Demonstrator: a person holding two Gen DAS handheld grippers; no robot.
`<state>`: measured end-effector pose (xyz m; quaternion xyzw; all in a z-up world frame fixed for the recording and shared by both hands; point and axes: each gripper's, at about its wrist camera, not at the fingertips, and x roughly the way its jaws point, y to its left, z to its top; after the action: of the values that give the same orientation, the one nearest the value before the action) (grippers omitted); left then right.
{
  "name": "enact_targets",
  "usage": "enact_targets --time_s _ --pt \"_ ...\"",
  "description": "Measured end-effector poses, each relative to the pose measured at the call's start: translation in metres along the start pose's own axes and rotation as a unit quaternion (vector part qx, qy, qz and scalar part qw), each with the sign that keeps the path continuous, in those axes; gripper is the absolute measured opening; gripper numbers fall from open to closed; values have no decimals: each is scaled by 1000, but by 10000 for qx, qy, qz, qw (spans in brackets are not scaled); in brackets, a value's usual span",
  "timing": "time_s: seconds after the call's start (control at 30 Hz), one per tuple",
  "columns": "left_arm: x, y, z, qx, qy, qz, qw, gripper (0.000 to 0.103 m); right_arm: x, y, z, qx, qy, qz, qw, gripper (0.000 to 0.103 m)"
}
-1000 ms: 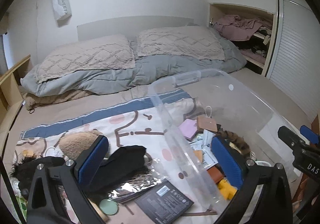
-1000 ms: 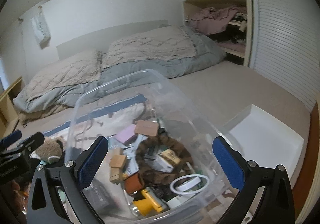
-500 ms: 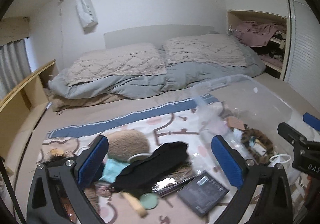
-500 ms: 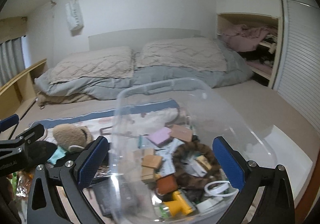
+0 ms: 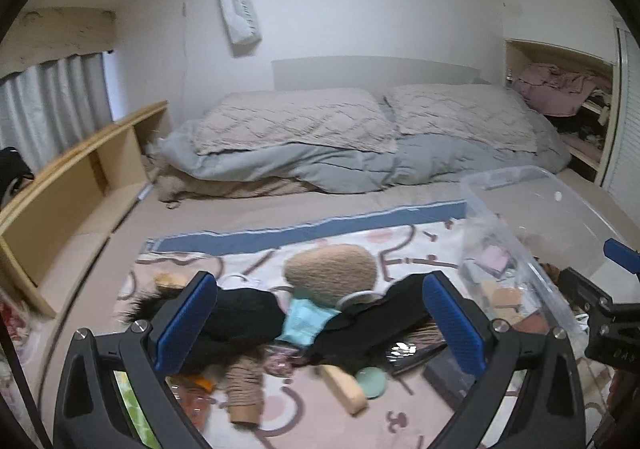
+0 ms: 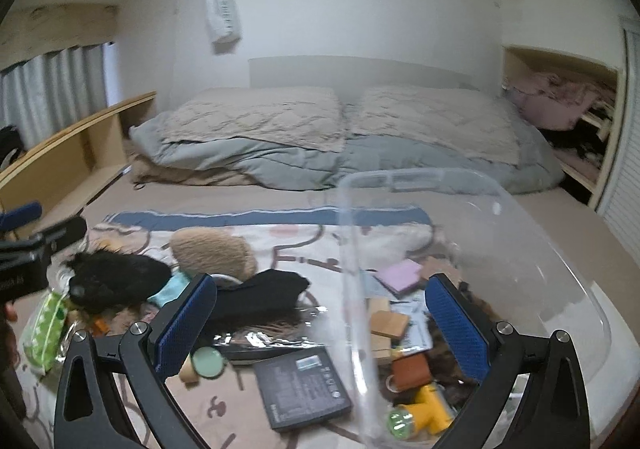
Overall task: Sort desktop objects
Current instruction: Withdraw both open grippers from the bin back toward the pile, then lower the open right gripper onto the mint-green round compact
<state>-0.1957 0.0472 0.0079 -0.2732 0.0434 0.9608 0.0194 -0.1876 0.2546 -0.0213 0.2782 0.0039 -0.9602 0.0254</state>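
A clear plastic bin (image 6: 472, 249) stands on a patterned blanket (image 6: 280, 241) on the bed and holds several small items, among them a yellow flashlight (image 6: 424, 411) and a purple pad (image 6: 400, 275). Left of it lies a pile: a black furry item (image 6: 116, 277), a tan plush (image 6: 216, 253), a black cloth (image 6: 264, 293), a dark flat box (image 6: 304, 385) and a green round tin (image 6: 208, 361). My left gripper (image 5: 320, 325) is open and empty above the pile. My right gripper (image 6: 320, 325) is open and empty over the bin's left wall.
Pillows and a grey duvet (image 5: 360, 145) lie at the head of the bed. A wooden shelf (image 5: 72, 185) runs along the left. A closet with clothes (image 5: 560, 101) is at the right. A green packet (image 6: 44, 325) lies at the pile's left edge.
Both grippers have swung to the left. The left view has moved from the bin to the pile. The right view now takes in the pile as well as the bin.
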Motion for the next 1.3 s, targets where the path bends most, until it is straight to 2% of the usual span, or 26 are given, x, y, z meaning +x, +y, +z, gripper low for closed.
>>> enact_targets --time_s 0.3,0.5,0.67,0.8,0.93,0.97,1.03,1.07,1.13,1.23,1.3 --pt "-28 44 -8 -203 -251 187 9993 103 -3 41 -5 -364 96 596 9975 103" --pt "-43 61 -17 -176 -377 272 9988 103 -2 60 -10 -493 75 760 9959 103" --pt "-43 72 -23 -222 -321 296 9988 103 5 78 -21 -639 213 976 9929 103" --pt "-40 82 -24 -462 -358 302 9978 103 10 88 -28 -801 241 781 9934 103" --pt "-35 91 -29 -721 -437 364 9958 103 25 99 -36 -864 493 1100 9889 103" --pt "-36 93 -30 -739 -512 402 9951 103 28 102 -39 -885 540 1117 9883 101" --pt "-36 94 -32 -695 -599 371 9951 103 38 111 -46 -994 673 1047 9872 79" --pt "-36 95 -33 -684 -639 362 9950 103 45 115 -49 -1059 769 1071 9856 76" --pt "-35 96 -34 -651 -723 322 9947 103 58 122 -56 -1140 942 1126 9826 58" --pt "-32 98 -37 -583 -804 298 9946 103 81 129 -67 -1077 1270 1247 9781 41" --pt "-29 97 -40 -497 -838 266 9949 103 98 129 -74 -858 1524 1264 9764 36"
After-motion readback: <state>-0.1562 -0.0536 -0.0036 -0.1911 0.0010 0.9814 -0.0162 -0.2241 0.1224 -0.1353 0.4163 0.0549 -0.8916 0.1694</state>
